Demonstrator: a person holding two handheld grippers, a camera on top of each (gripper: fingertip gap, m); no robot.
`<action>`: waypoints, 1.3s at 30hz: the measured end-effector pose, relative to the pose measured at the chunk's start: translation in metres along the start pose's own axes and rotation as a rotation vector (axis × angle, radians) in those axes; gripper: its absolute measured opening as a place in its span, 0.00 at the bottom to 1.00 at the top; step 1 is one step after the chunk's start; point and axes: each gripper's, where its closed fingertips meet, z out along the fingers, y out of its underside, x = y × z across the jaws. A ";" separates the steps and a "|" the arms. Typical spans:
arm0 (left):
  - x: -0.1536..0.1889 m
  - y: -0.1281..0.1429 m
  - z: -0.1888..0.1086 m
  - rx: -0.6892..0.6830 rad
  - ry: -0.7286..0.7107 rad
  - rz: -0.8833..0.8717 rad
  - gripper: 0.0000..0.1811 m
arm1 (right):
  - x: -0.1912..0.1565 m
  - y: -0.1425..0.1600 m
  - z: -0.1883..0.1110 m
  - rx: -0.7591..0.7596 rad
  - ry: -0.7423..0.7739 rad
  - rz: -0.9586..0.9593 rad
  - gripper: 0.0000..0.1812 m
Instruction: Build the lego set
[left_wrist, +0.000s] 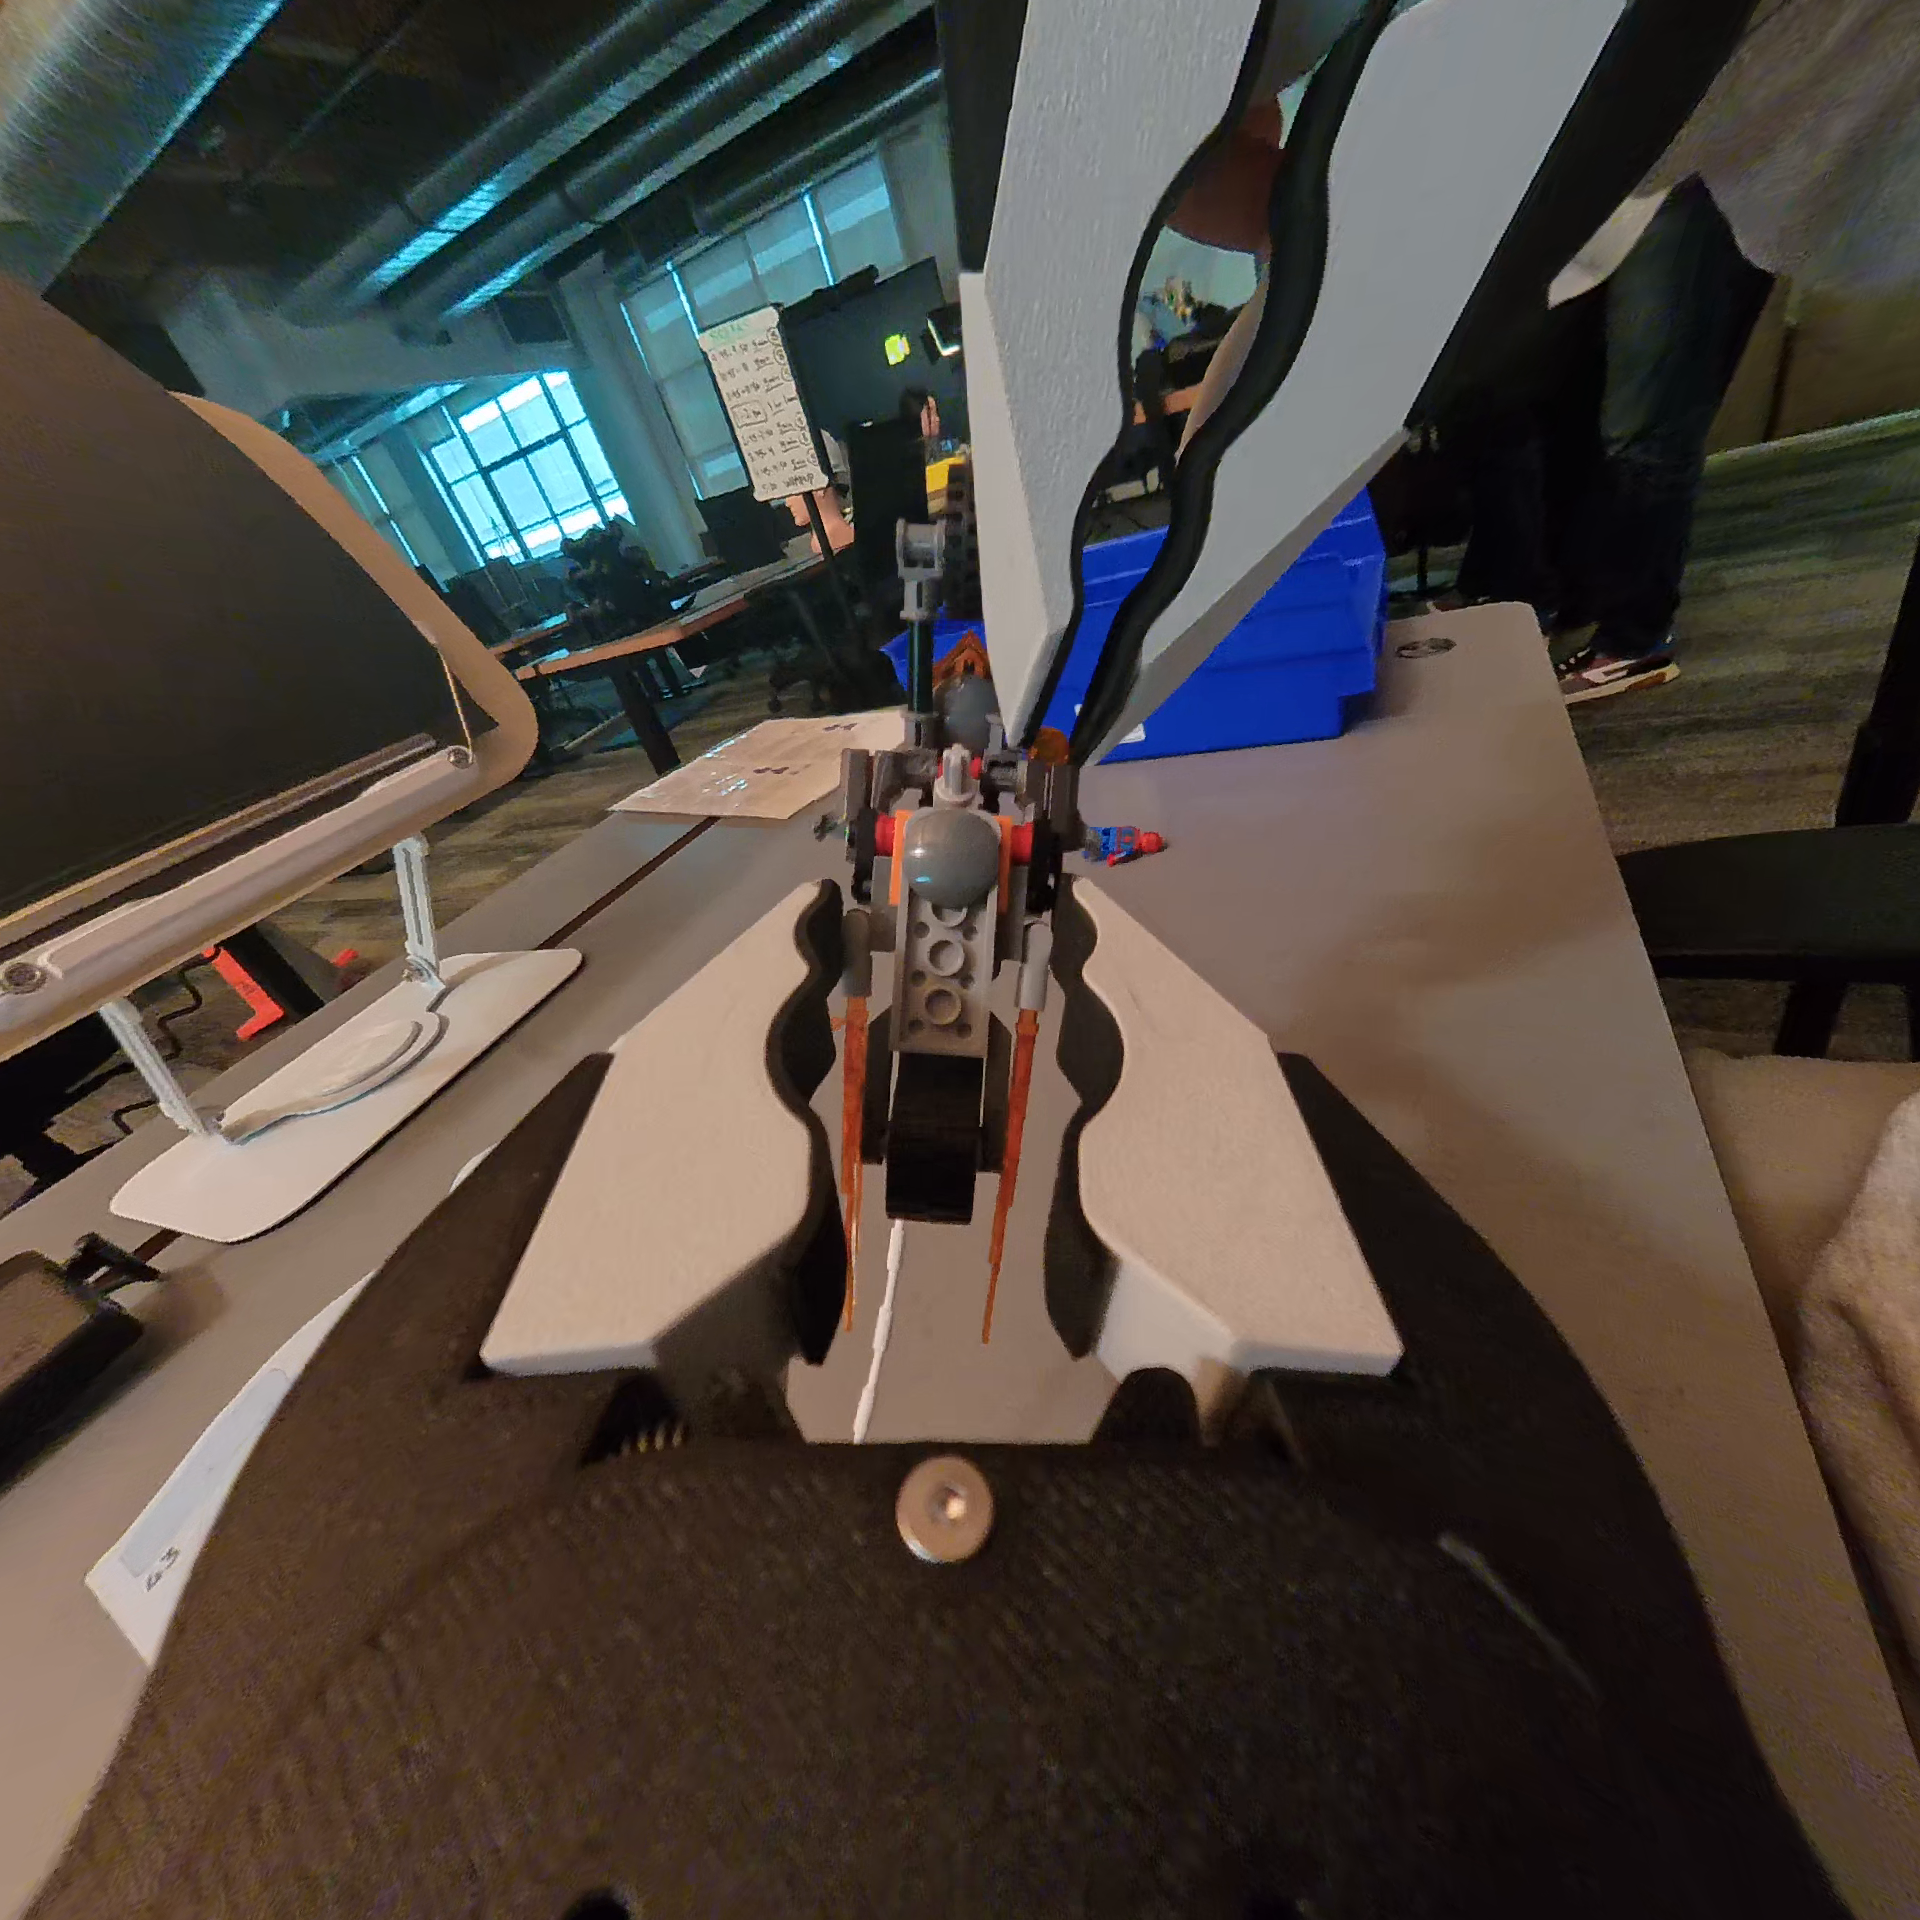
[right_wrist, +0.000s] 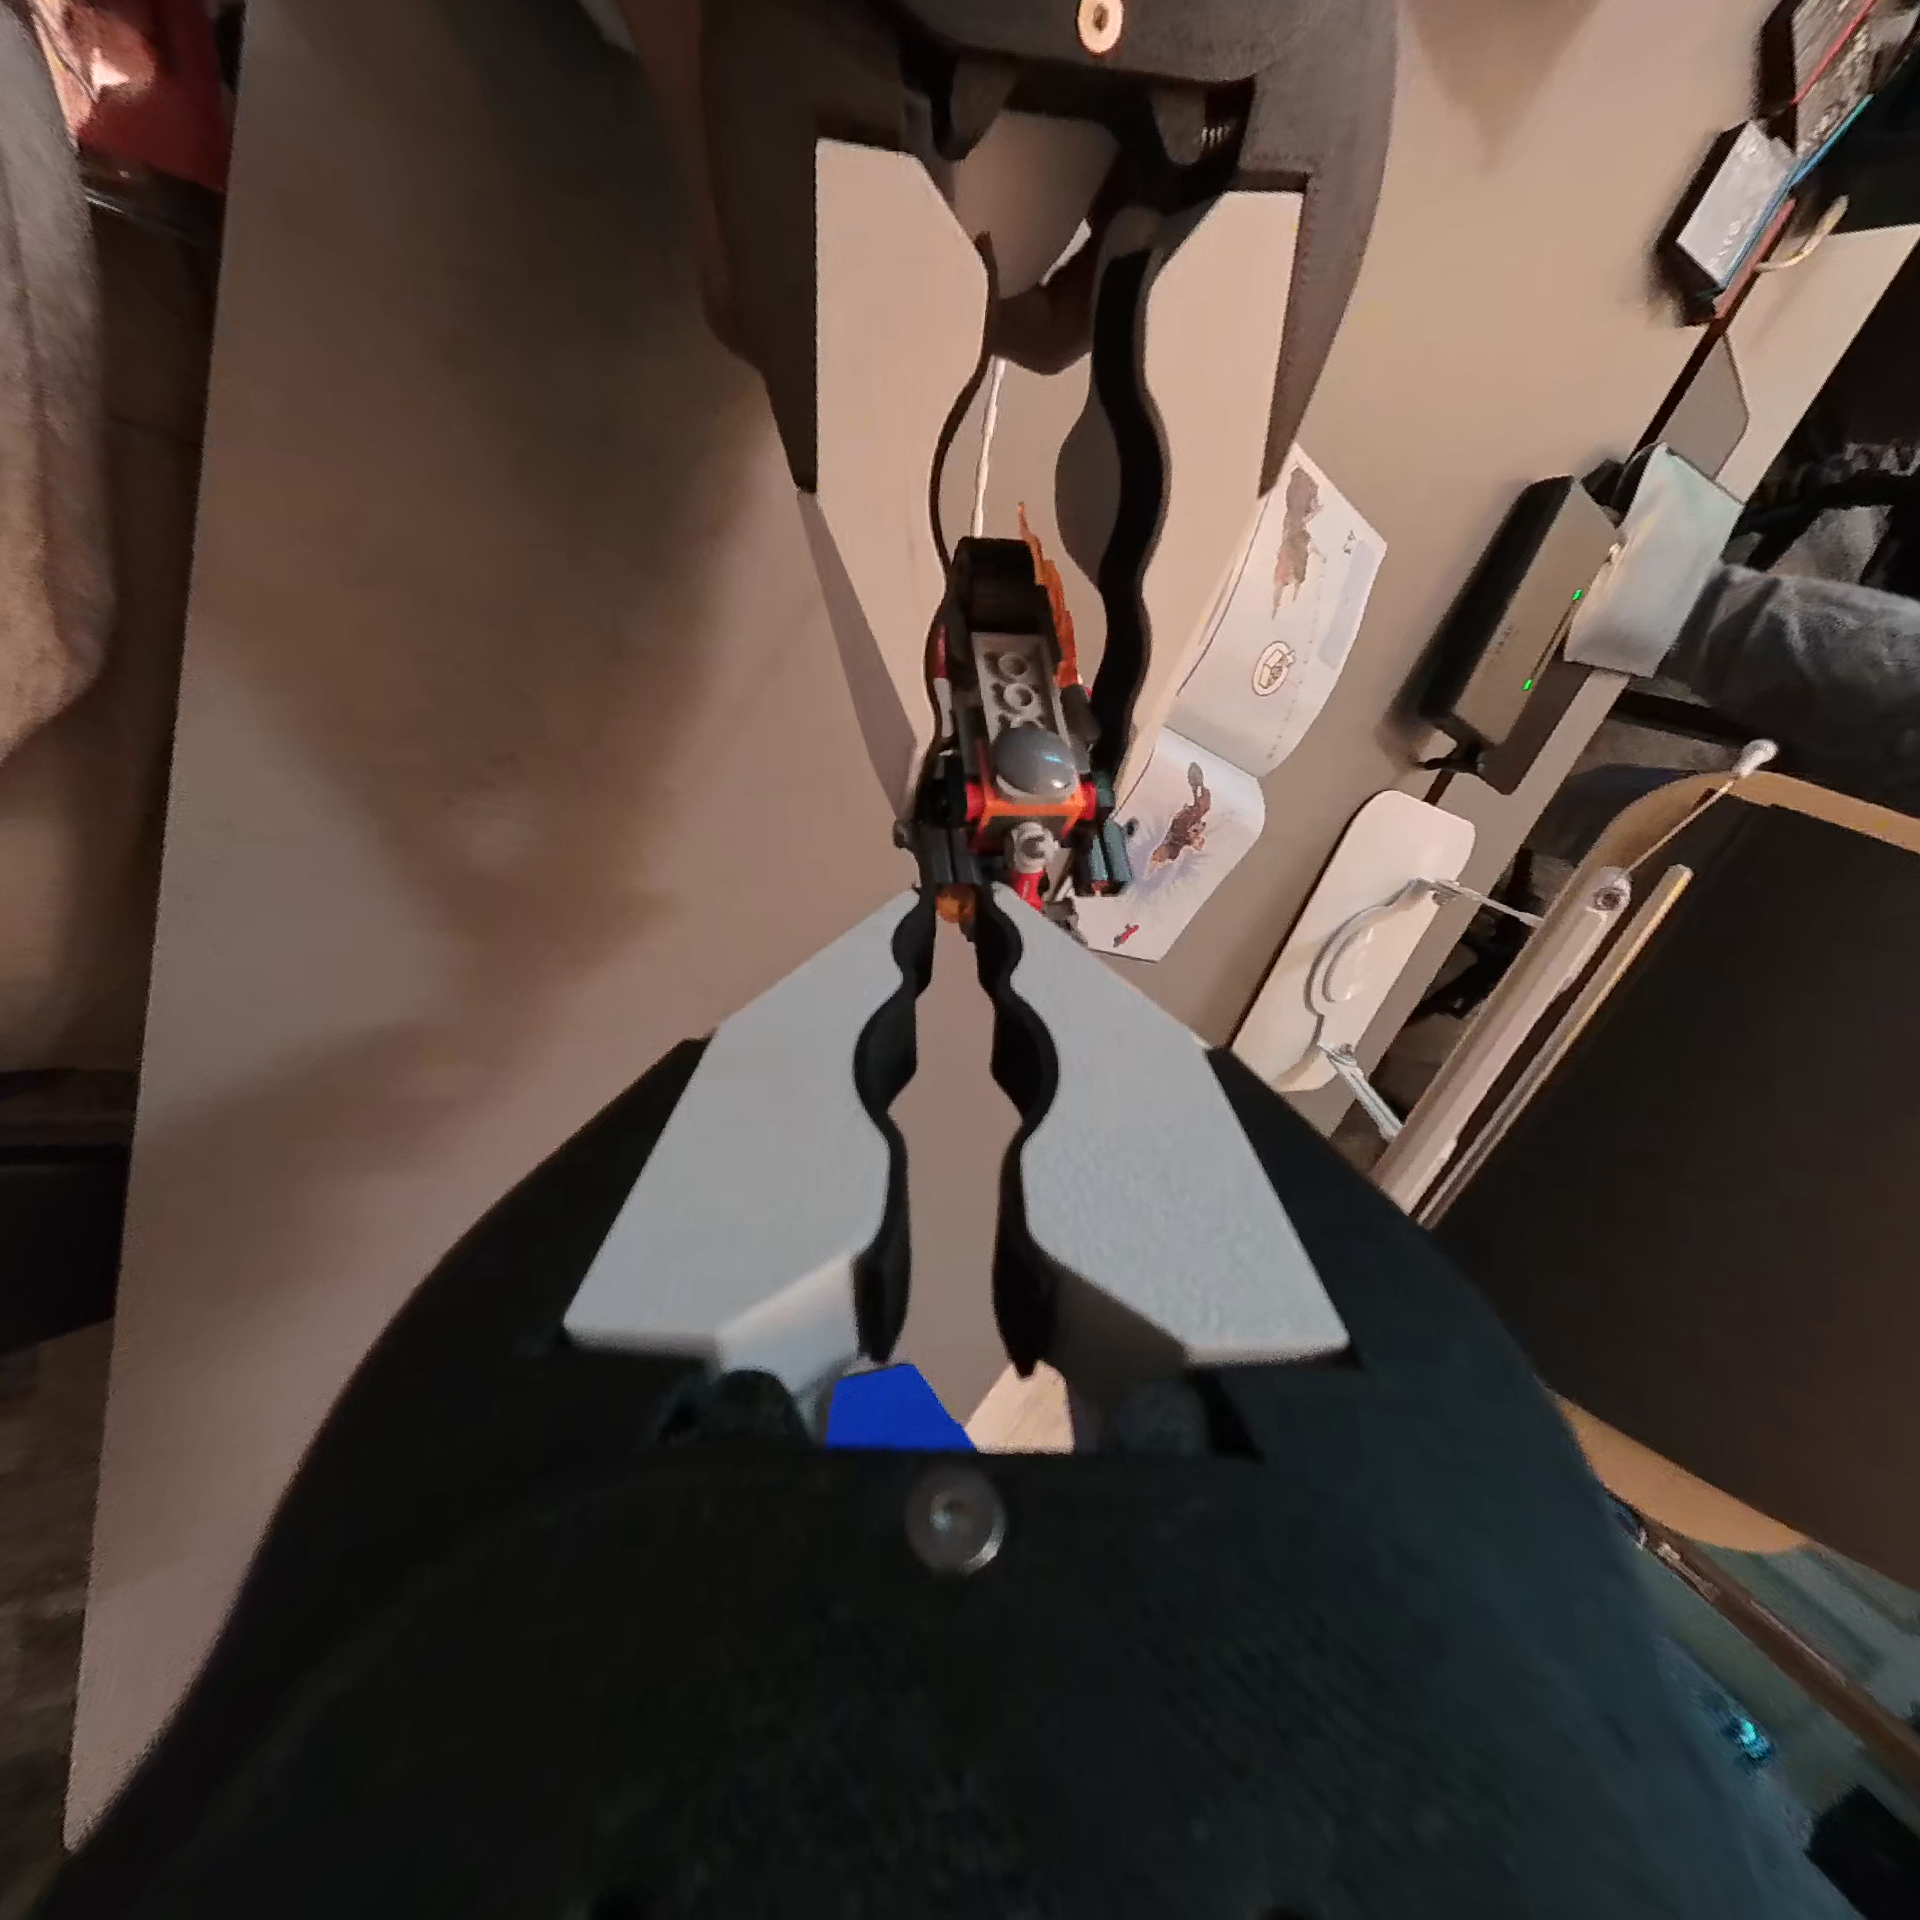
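A small lego vehicle (left_wrist: 948, 935) has a light grey plate, a grey dome, a black wheel and long orange flame pieces. My left gripper (left_wrist: 951, 894) is shut on it and holds it above the grey table (left_wrist: 1403, 935). My right gripper (left_wrist: 1049, 743) comes down from above, with its tips at the model's far end. In the right wrist view my right gripper (right_wrist: 958, 906) is shut on a small clear orange piece (right_wrist: 954, 902) right against the vehicle (right_wrist: 1013, 707). The left gripper (right_wrist: 1008, 764) reaches in from the top of that view.
A blue bin (left_wrist: 1247, 644) and a paper sheet (left_wrist: 748, 779) lie at the table's far side. A small red and blue figure (left_wrist: 1122, 840) lies beyond the model. A screen on a white stand (left_wrist: 343, 1081) is at left. An open booklet (right_wrist: 1278, 623) lies nearby. A person (left_wrist: 1642, 416) stands behind. Less than 4 cm separates the two grippers' tips.
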 end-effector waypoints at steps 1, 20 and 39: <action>0.000 -0.001 0.000 0.006 0.003 -0.004 0.21 | 0.000 -0.001 -0.001 0.004 -0.005 -0.004 0.03; -0.003 -0.008 -0.005 0.063 0.015 -0.049 0.21 | 0.005 -0.006 -0.008 0.030 -0.030 -0.042 0.04; -0.036 -0.003 -0.014 0.083 -0.105 -0.180 0.21 | 0.022 0.023 -0.031 0.053 0.185 0.150 0.11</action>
